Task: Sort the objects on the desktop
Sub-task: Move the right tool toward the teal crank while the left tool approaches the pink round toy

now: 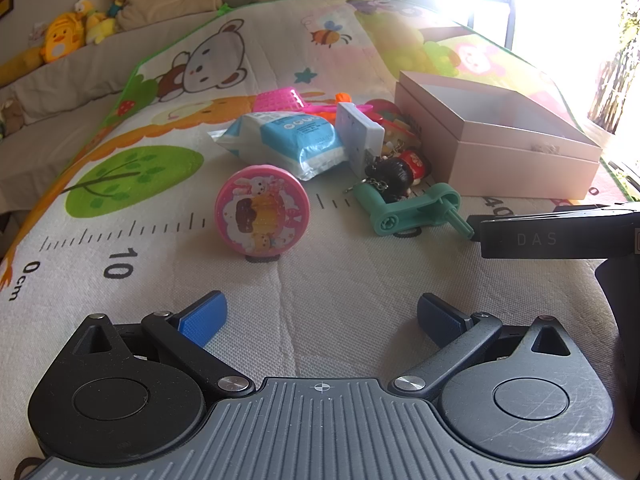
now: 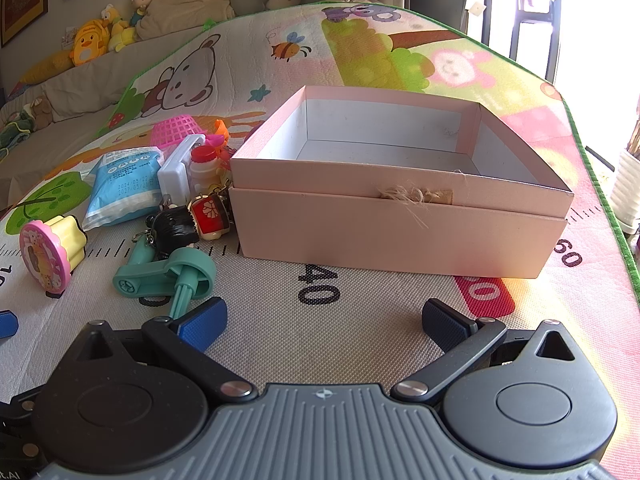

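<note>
A pile of small objects lies on the play mat: a pink round lidded cup (image 1: 262,211) (image 2: 46,255), a blue tissue pack (image 1: 290,142) (image 2: 122,188), a white plug adapter (image 1: 359,133) (image 2: 176,174), a black-and-red doll keychain (image 1: 400,170) (image 2: 188,222) and a green plastic crank (image 1: 416,210) (image 2: 164,276). An open, empty pink box (image 1: 496,140) (image 2: 400,204) stands to their right. My left gripper (image 1: 322,320) is open and empty, short of the pink cup. My right gripper (image 2: 324,320) is open and empty, in front of the box.
A pink basket (image 1: 280,99) (image 2: 176,130), orange toy and small red-capped bottle (image 2: 202,166) lie behind the pile. Plush toys (image 1: 64,38) sit on the sofa at the back left. The mat's edge drops off at the right by a bright window.
</note>
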### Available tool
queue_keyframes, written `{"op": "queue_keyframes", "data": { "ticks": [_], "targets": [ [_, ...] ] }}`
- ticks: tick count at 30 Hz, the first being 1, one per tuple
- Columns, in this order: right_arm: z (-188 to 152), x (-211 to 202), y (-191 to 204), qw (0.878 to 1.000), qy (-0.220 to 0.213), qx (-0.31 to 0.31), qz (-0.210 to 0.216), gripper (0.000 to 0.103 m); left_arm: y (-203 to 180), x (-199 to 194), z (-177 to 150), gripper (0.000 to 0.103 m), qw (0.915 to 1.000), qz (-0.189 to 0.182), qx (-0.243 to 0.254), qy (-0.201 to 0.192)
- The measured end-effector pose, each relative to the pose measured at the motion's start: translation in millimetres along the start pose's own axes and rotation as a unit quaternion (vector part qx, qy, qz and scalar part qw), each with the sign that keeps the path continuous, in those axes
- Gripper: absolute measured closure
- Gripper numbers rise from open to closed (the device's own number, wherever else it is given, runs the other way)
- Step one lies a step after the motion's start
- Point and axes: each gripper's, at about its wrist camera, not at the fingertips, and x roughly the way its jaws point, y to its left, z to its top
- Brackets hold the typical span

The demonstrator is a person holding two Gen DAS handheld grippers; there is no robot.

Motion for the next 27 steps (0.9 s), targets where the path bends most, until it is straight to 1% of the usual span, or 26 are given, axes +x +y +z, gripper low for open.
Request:
{"op": "queue_keyframes", "data": {
  "ticks": [20, 24, 27],
  "targets": [
    [0, 0, 0, 1.000, 0.000, 0.001, 0.001, 0.000, 0, 0, 0, 0.000, 1.0000, -0.001, 0.000, 0.000],
    [-2, -3, 0, 1.000, 0.005, -0.005, 0.010, 0.000, -2, 2, 0, 0.000, 1.0000, -0.001, 0.000, 0.001],
    [-6, -12, 1, 0.999, 0.019, -0.020, 0.025, 0.000, -2, 2, 0, 0.000, 1.0000, -0.001, 0.000, 0.001]
  ]
}}
